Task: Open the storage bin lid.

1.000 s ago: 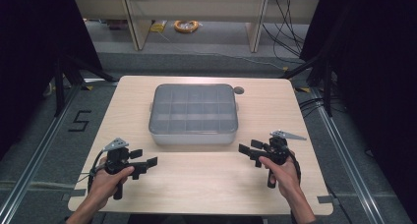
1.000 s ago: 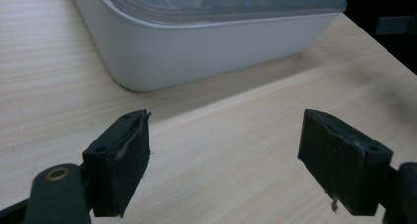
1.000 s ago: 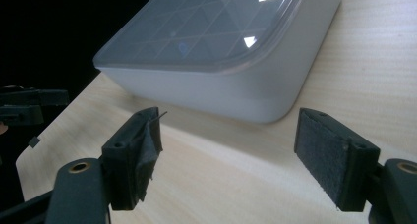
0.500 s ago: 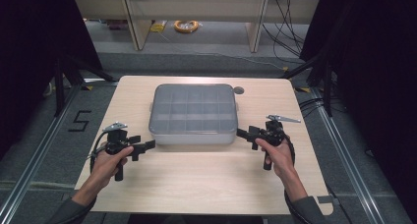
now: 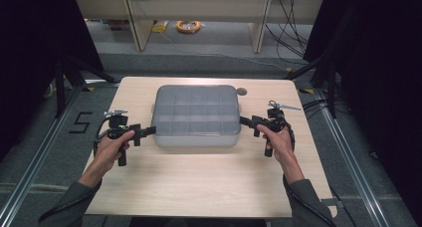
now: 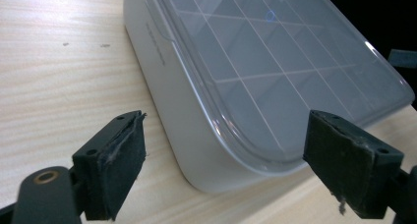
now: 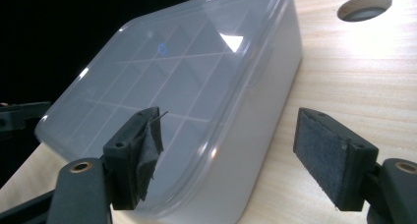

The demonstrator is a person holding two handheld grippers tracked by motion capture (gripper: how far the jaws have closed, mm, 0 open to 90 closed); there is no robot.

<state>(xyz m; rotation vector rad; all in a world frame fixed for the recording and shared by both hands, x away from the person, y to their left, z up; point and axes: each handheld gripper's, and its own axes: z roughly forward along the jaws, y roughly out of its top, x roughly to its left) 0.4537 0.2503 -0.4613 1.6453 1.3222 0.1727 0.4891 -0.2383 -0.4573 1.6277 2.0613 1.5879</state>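
I have both grippers spread wide, the left gripper (image 5: 147, 131) and right gripper (image 5: 246, 121) flanking the lidded compartment box (image 5: 196, 115), whose near corners sit between each pair of pads. My worry: uneven squeezing on smooth rounded walls could skew or slip it.

Looks like a lab or test bay, not a home. Light wood-top table (image 5: 209, 187) sits inside a frame of dark metal rails (image 5: 30, 177) running along the floor on the left and right, with black curtains or panels (image 5: 35, 48) closing off both sides. Grey carpet floor (image 5: 199, 62) has a "5" taped on it (image 5: 80, 122) left of the table, like a station marker. Loose black cables (image 5: 291, 18) trail across the far right floor. Far side: pale cabinet legs or shelving (image 5: 134, 18), a coil of orange cord (image 5: 188, 26) beneath it. Table has a round cable hole (image 5: 241, 91) at the far edge.
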